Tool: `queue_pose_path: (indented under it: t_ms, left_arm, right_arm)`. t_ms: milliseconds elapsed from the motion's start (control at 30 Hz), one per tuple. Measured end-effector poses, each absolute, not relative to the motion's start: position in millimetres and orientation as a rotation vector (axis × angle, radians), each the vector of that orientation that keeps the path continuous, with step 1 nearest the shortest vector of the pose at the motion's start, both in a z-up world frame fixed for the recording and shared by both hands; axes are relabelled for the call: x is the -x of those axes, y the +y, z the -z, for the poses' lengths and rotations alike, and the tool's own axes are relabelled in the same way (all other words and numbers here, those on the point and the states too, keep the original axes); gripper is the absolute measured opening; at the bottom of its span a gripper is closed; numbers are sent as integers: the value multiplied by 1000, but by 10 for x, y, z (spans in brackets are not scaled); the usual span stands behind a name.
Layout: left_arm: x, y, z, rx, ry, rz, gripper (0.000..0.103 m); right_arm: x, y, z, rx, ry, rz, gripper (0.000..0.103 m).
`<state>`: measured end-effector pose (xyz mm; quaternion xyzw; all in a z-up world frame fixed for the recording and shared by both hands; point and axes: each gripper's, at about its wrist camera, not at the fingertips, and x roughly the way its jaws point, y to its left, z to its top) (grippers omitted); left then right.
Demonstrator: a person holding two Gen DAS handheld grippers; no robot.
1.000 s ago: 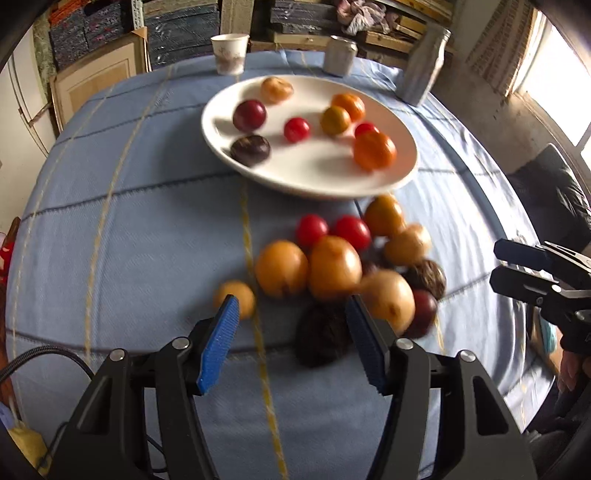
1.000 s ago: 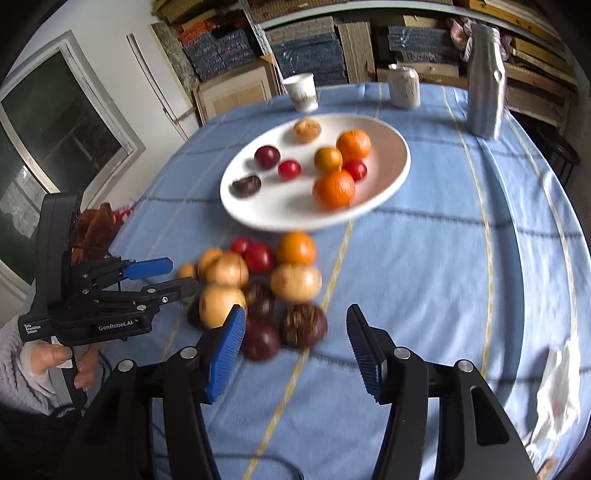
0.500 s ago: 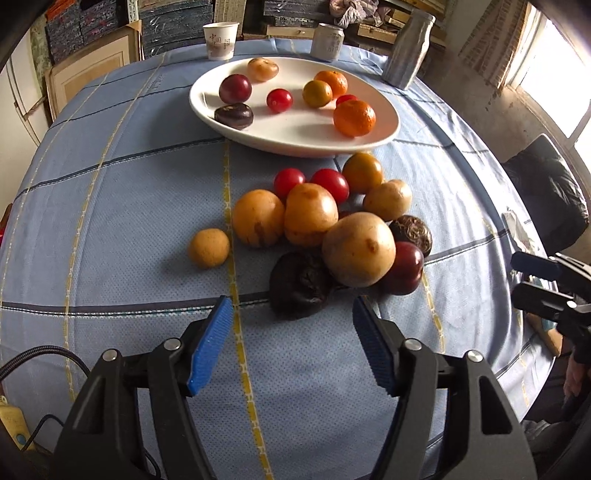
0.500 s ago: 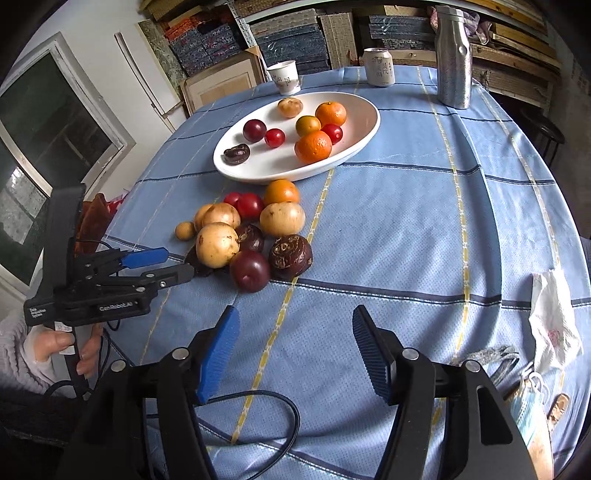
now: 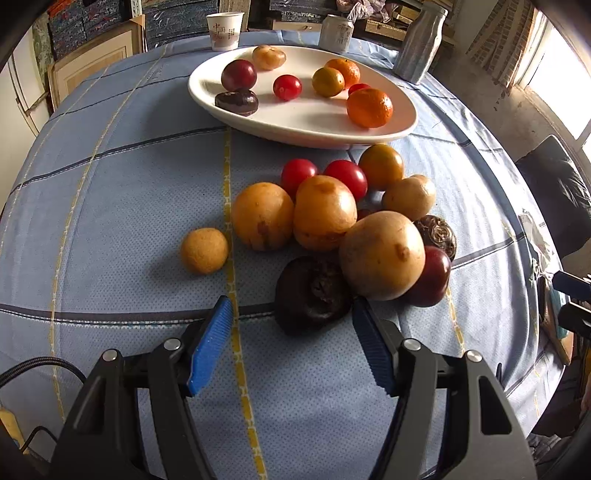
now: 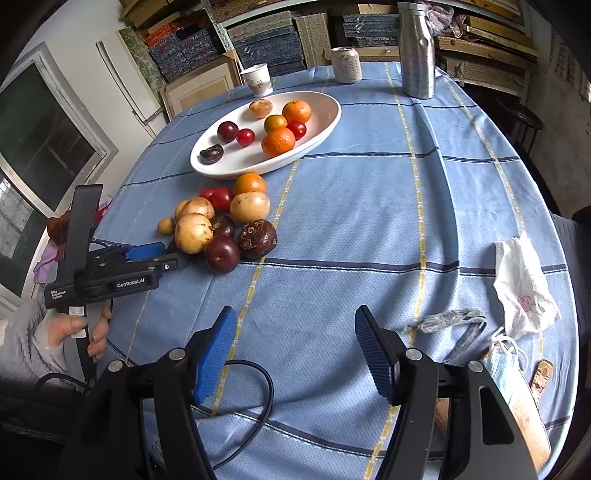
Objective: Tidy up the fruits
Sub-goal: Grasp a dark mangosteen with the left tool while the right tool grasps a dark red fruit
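Note:
A pile of loose fruit lies on the blue cloth: yellow-brown round ones (image 5: 382, 254), red tomatoes (image 5: 345, 177), a dark plum (image 5: 432, 277), and a wrinkled dark fruit (image 5: 312, 295) at the near edge. My left gripper (image 5: 292, 310) is open, with the wrinkled dark fruit just ahead between its fingertips and untouched by the pads. The same gripper (image 6: 171, 256) shows from the side at the pile's near edge. A white plate (image 5: 399, 125) behind holds several oranges, tomatoes and dark fruits. My right gripper (image 6: 295, 317) hangs over bare cloth, jaws opening, nothing between them.
A paper cup (image 5: 224, 29), a can (image 5: 336, 33) and a metal bottle (image 5: 421, 44) stand behind the plate. A crumpled tissue (image 6: 521, 284), a face mask (image 6: 506, 362) and a black cable (image 6: 255, 391) lie near the table's front edge. A person's hand (image 6: 85, 332) holds the left gripper.
The left gripper has sunk toward the pile, bringing the wrinkled dark fruit up to its fingertips. The right gripper has drawn back from the fruit and its jaws have widened.

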<state>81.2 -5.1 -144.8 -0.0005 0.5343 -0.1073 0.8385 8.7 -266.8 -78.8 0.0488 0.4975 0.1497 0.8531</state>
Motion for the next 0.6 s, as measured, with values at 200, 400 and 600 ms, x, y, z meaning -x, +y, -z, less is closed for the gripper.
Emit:
queue_pose_path:
  t_ms: [200, 400, 600]
  left_arm:
    - [-805, -90, 1469, -19, 1095, 227, 61]
    - [-738, -77, 1450, 3, 1083, 252, 43]
    - [-511, 179, 1321, 29, 1072, 204, 43]
  right_arm:
    - [-37, -2753, 792, -118, 1051, -289, 68]
    - [-60, -2679, 806, -108, 1052, -317, 68]
    - [-248, -2330, 891, -76, 1059, -414, 68]
